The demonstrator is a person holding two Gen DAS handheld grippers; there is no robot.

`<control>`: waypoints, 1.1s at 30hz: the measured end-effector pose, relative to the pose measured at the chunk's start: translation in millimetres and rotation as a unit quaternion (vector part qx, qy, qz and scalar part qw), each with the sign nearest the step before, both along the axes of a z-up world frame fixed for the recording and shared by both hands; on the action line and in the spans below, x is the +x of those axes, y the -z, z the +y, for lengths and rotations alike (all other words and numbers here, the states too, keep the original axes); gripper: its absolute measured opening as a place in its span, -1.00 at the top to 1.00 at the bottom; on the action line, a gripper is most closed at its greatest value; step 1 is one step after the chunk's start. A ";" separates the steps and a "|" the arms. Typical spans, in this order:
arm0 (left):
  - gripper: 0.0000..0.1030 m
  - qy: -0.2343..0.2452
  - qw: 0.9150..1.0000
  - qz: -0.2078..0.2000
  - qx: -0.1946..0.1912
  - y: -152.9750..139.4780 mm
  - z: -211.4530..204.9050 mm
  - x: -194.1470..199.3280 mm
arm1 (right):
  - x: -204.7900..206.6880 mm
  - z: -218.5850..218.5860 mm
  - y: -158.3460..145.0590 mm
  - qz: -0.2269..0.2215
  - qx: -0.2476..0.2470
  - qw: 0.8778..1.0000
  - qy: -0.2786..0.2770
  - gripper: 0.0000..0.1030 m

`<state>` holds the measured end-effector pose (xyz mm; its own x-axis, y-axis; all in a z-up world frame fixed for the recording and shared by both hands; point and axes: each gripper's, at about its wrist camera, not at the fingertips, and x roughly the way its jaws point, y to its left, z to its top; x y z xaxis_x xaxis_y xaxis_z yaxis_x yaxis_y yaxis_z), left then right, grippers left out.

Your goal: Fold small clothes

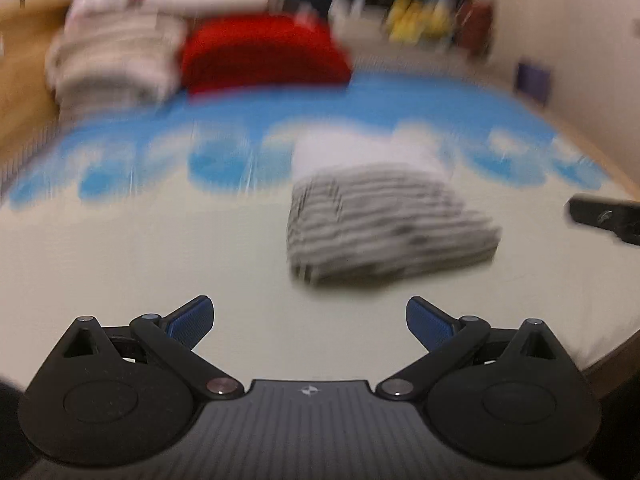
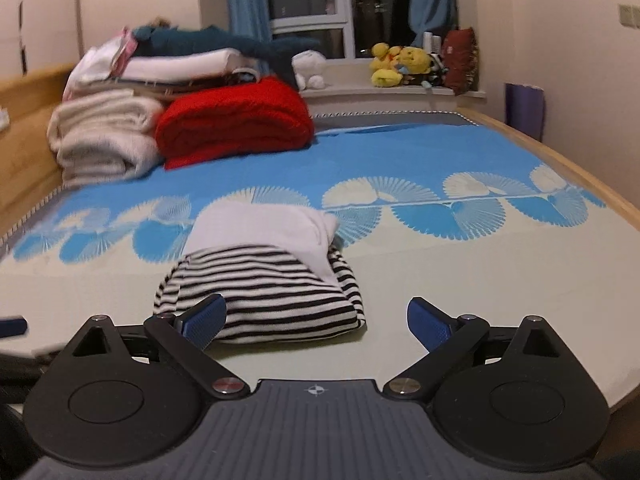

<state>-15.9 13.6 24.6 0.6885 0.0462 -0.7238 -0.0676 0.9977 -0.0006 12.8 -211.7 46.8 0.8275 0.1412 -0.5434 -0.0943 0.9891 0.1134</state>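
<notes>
Nearest the right wrist camera, the right gripper [image 2: 316,322] stands spread wide with nothing between its blue pads [image 2: 204,320] – released, gripping nothing. Just beyond it, on the pale near part of the bed sheet [image 2: 480,280], lies the striped garment [image 2: 272,292], a folded black-and-white bundle. It sits slightly left of the gripper's centre line; the left pad overlaps the bundle's near left corner in this view, though whether it touches the cloth cannot be told. The right pad is well clear of it, over bare sheet. A white garment [image 2: 264,224] lies folded on the far side of the striped one, partly draped over its top.

From the left wrist camera, which is blurred, the left gripper [image 1: 310,322] is likewise open and empty, hanging over bare sheet. The striped garment [image 1: 384,224] lies farther off here and to the right of the jaws, apart from both pads. A dark finger of the right gripper [image 1: 604,216] shows at the right edge, beside the bundle.

Far back on the left of the bed, a red blanket [image 2: 236,120] sits next to a cream blanket [image 2: 104,136], with more folded linen stacked behind. Yellow plush toys [image 2: 400,64] rest on the windowsill – far right, under the window with blue curtains [image 2: 244,0].
</notes>
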 end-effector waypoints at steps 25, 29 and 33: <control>-0.99 0.005 0.999 -0.049 -0.017 2.5 -13.5 15.2 | 22.4 35.1 23.3 0.039 -0.012 0.999 -0.015 -0.88; -0.99 -0.004 0.998 -0.058 -0.020 1.2 -8.2 15.1 | 22.9 35.3 25.5 0.040 -0.020 0.999 -0.016 -0.88; -0.99 -0.005 0.998 -0.058 -0.025 0.9 -4.5 15.9 | 22.5 37.6 26.9 0.042 -0.027 0.999 -0.021 -0.88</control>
